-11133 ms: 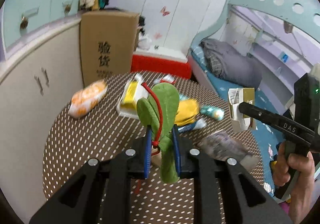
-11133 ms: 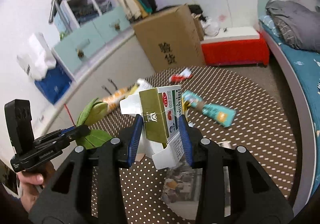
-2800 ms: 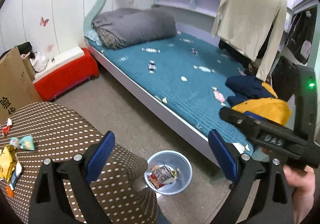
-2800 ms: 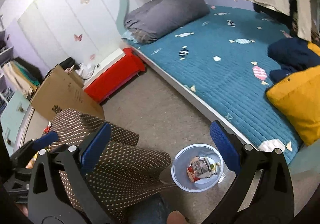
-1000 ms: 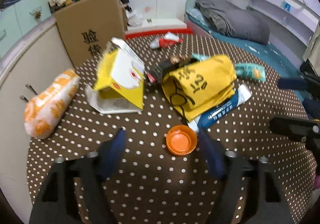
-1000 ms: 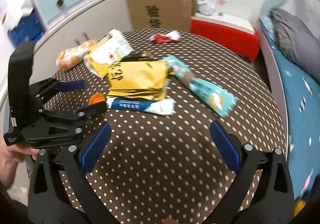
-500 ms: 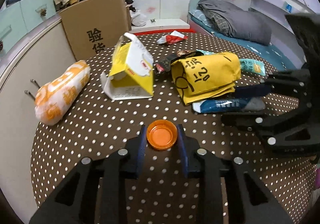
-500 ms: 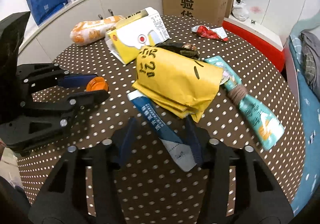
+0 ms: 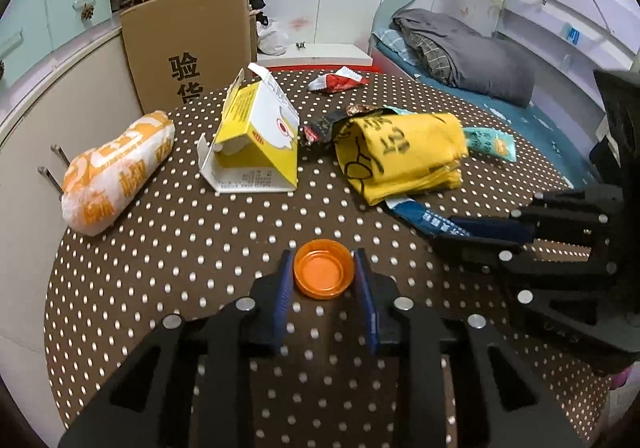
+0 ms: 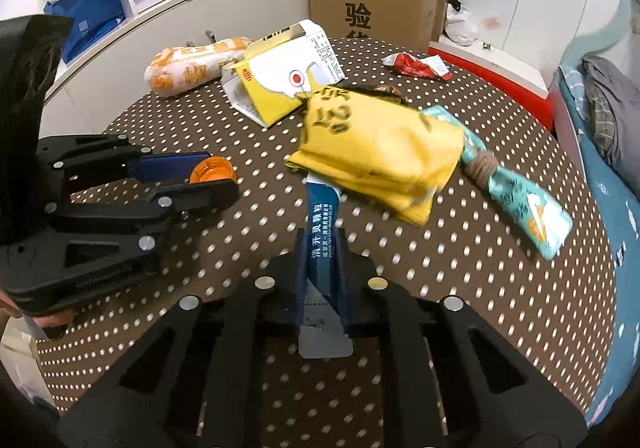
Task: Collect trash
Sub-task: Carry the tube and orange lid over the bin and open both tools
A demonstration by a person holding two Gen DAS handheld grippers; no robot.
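Observation:
My left gripper [image 9: 323, 275] is shut on an orange bottle cap [image 9: 324, 274] on the dotted table; the cap also shows in the right wrist view [image 10: 212, 170]. My right gripper [image 10: 322, 248] is shut on a blue and white sachet [image 10: 320, 232], whose far end lies under a yellow packet [image 10: 376, 152]. In the left wrist view the sachet [image 9: 420, 218] pokes out from the yellow packet [image 9: 400, 152] between the right gripper's fingers [image 9: 476, 236].
On the round brown dotted table [image 9: 180, 248] lie a yellow-white carton [image 9: 256, 144], an orange-white bag [image 9: 116, 172], a teal wrapper [image 10: 516, 196], a red wrapper [image 9: 338, 82] and a dark wrapper [image 9: 320, 128]. A cardboard box [image 9: 188, 48] and a bed [image 9: 472, 64] stand behind.
Both grippers came back to the table from the bin and closed: the left on the orange cap, the right on the blue sachet.

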